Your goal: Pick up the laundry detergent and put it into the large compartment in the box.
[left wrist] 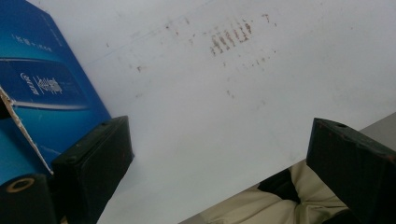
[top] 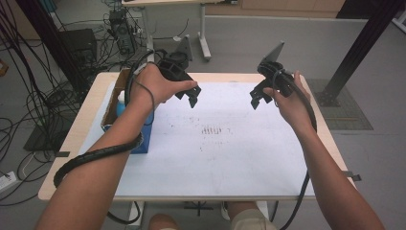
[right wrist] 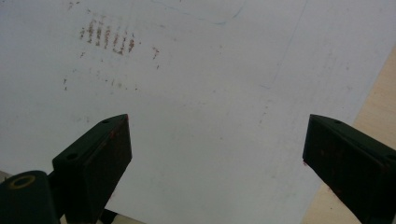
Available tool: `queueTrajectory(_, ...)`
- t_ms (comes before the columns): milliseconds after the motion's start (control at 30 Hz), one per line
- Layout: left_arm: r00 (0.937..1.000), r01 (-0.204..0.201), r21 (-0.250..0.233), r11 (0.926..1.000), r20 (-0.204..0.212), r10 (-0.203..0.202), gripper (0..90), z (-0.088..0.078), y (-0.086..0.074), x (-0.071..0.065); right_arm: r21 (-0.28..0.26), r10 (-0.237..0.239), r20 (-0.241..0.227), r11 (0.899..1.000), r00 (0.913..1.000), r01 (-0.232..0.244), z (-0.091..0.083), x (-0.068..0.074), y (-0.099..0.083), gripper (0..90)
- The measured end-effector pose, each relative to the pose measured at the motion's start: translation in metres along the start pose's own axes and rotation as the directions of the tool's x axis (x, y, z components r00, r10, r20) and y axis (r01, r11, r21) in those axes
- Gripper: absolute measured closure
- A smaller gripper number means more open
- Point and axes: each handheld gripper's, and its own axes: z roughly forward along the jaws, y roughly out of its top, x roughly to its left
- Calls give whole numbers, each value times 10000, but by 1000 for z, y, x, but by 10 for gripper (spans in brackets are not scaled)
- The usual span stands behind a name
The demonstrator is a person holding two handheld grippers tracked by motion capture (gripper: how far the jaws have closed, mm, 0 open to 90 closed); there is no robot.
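High view: both the left gripper [top: 187, 98] and right gripper [top: 259, 98] hover empty, jaws spread apart, blue box [top: 141, 136] beside the left.

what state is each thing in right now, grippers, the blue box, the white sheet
left gripper: jaws open, empty, held above the sheet
right gripper: jaws open, empty, held above the sheet
blue cardboard box: top flaps open, standing at the table's left edge, something light blue inside
white paper sheet: lying flat on the table, smudged with reddish-brown marks near its middle
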Motion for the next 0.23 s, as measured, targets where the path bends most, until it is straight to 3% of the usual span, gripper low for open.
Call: queueTrajectory(233, 10000, 43, -26, 10000, 45, -43, 75, 0, -1, 2, 15, -25, -20, 10000, 10000, 25, 2, 0, 1, 79)
